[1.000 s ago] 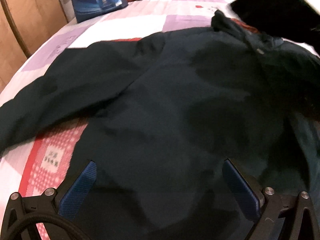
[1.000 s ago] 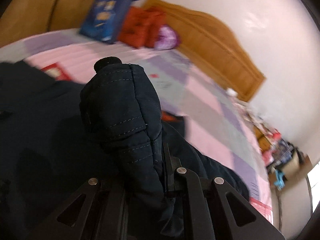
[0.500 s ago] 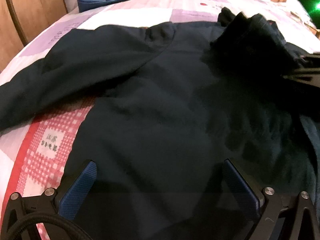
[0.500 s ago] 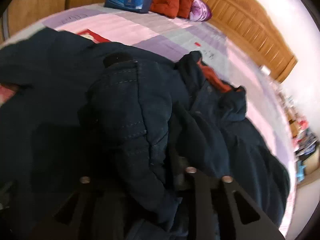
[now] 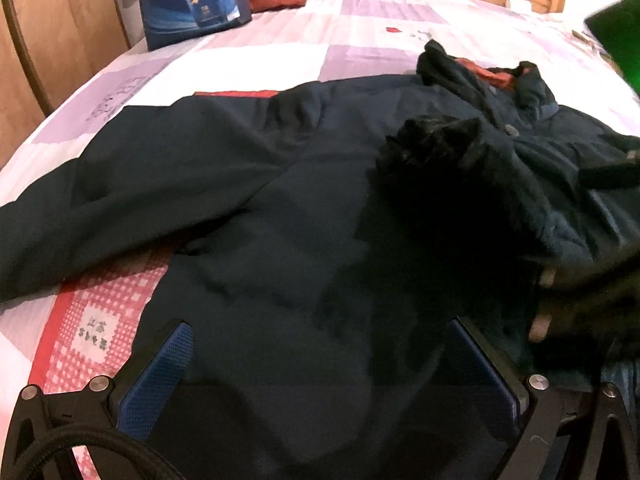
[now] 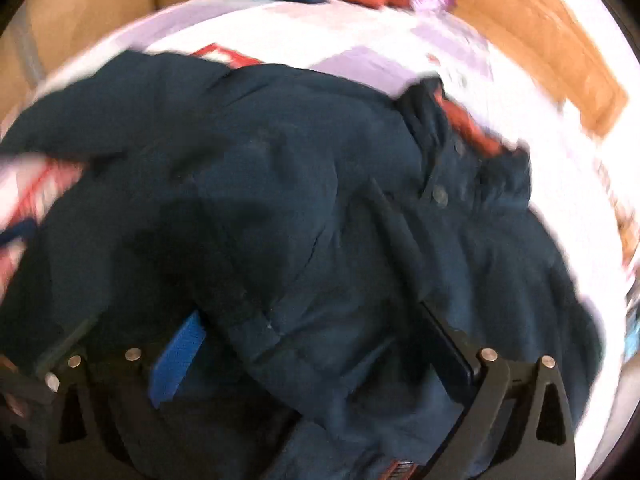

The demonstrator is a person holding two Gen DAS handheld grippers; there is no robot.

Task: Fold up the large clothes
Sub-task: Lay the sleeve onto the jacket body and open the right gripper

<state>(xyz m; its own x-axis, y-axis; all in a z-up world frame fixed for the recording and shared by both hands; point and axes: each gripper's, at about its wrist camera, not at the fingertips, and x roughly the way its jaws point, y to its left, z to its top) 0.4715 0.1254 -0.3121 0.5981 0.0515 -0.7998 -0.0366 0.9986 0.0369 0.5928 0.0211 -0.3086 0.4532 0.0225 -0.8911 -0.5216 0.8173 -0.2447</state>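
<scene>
Navy jacket (image 5: 280, 216) lay spread across the bed (image 5: 360, 44), its free sleeve (image 5: 100, 200) running out leftward. Your right gripper (image 6: 316, 340) had just opened its jaws wide, folded sleeve apparently loose between them; your left gripper (image 5: 316, 364), jaws wide and empty, sat nearer that free sleeve.

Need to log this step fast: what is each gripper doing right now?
Left gripper: open, holding nothing, over the dark jacket.
Right gripper: jaws have just been opening; now wide open, with the folded-over sleeve lying loose between them.
</scene>
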